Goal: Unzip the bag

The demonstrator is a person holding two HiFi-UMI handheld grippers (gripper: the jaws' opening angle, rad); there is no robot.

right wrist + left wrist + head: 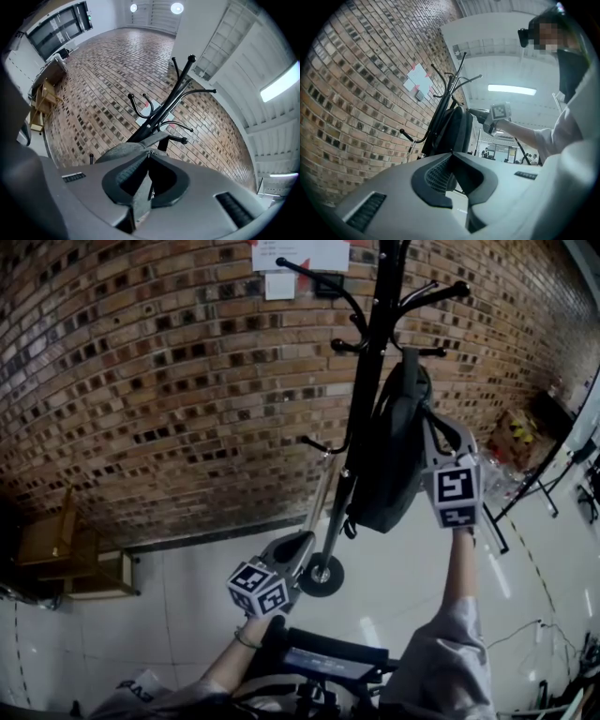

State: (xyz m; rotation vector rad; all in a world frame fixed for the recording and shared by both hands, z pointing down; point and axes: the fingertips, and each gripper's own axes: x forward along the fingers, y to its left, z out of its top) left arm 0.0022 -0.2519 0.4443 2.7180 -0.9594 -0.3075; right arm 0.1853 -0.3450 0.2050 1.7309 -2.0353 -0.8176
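Observation:
A dark backpack (394, 456) hangs from a hook of the black coat stand (375, 343) in front of the brick wall. My right gripper (436, 432) is raised to the bag's upper right side. In the right gripper view its jaws (149, 154) meet on a small metal zipper pull at the top of the bag (124, 151). My left gripper (302, 542) is held low, below and left of the bag, shut with nothing between its fingers and touching nothing. The left gripper view looks up at the bag (457, 131) and the right gripper (474, 111).
A kick scooter leans against the stand, its wheel (322, 575) on the white floor close to my left gripper. Wooden chairs (66, 549) stand at the far left by the wall. Boxes and a metal frame (520, 437) are at the right. Papers (300, 254) hang on the bricks.

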